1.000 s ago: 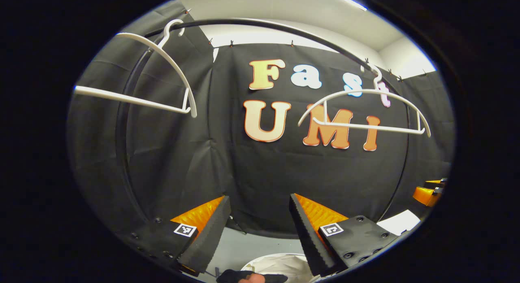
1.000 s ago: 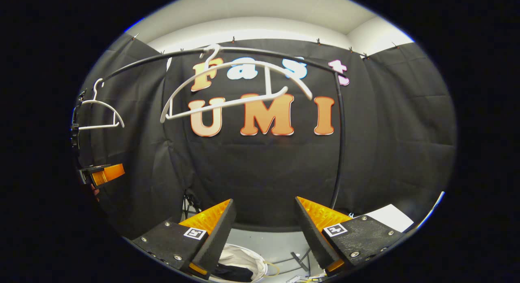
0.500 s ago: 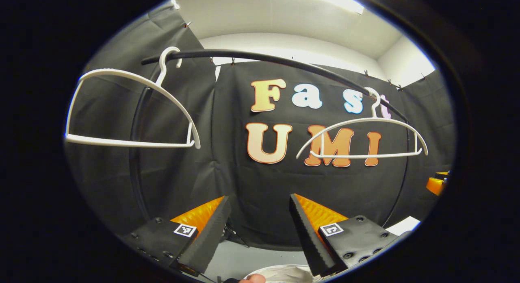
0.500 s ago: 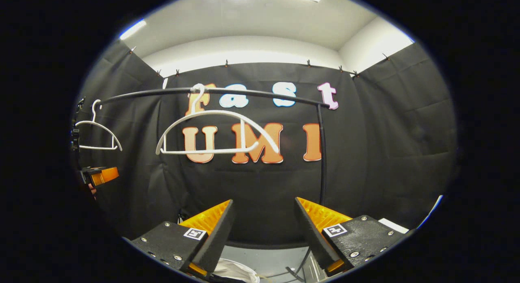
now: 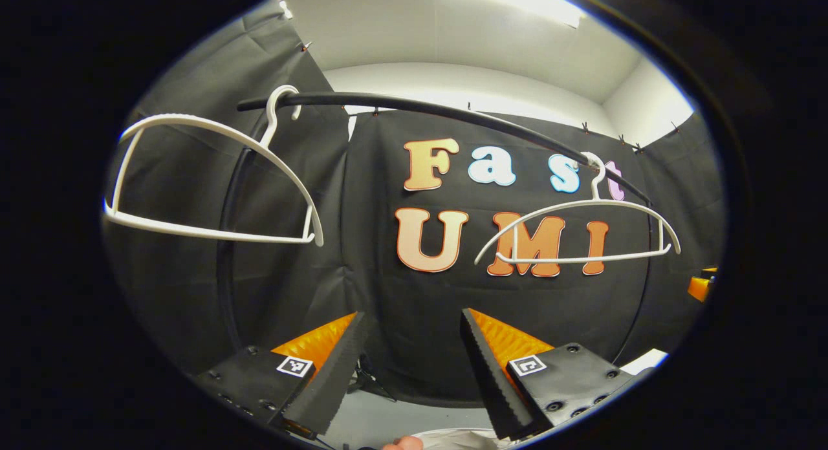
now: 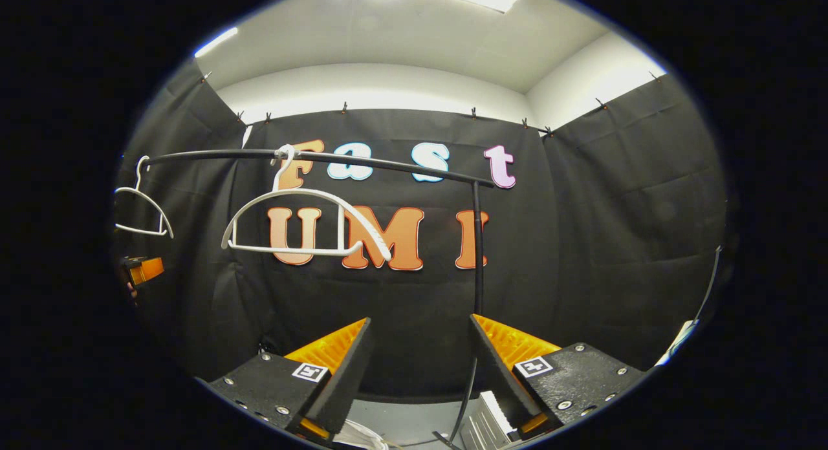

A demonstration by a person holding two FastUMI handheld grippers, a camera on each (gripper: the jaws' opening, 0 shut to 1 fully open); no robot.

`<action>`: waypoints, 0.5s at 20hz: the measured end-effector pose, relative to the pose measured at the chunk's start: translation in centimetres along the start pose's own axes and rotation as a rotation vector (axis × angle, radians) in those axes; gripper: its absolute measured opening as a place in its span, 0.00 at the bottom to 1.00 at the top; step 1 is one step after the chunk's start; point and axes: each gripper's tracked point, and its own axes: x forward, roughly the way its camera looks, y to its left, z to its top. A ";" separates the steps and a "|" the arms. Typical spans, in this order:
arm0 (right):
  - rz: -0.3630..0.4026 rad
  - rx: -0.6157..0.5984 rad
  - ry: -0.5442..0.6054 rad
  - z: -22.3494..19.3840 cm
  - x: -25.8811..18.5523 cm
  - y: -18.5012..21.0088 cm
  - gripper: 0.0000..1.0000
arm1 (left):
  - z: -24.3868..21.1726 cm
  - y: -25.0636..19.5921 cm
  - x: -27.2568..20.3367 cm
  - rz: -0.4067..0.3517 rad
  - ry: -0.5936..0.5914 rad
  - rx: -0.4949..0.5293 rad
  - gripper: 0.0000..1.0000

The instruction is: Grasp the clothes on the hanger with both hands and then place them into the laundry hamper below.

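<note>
The left gripper (image 5: pixel 414 366) and the right gripper (image 6: pixel 420 366) both point level at the black back wall, each with its jaws spread wide and nothing between them. Just below their fingers, a sliver of the white laundry hamper (image 6: pixel 362 434) shows at the bottom edge, its contents hidden. Farther off, two bare white hangers (image 5: pixel 213 178) (image 5: pixel 579 233) hang on the black rail (image 5: pixel 453 110), well apart.
</note>
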 end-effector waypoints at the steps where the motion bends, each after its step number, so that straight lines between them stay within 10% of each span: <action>1: 0.000 -0.008 -0.001 -0.1 0.1 0.1 0.94 | 0.0 0.0 -0.1 -0.002 0.001 -0.002 0.94; 10: 0.007 -0.009 0.015 -0.8 0.5 0.8 0.90 | 0.1 -0.1 -0.1 -0.008 -0.002 0.006 0.92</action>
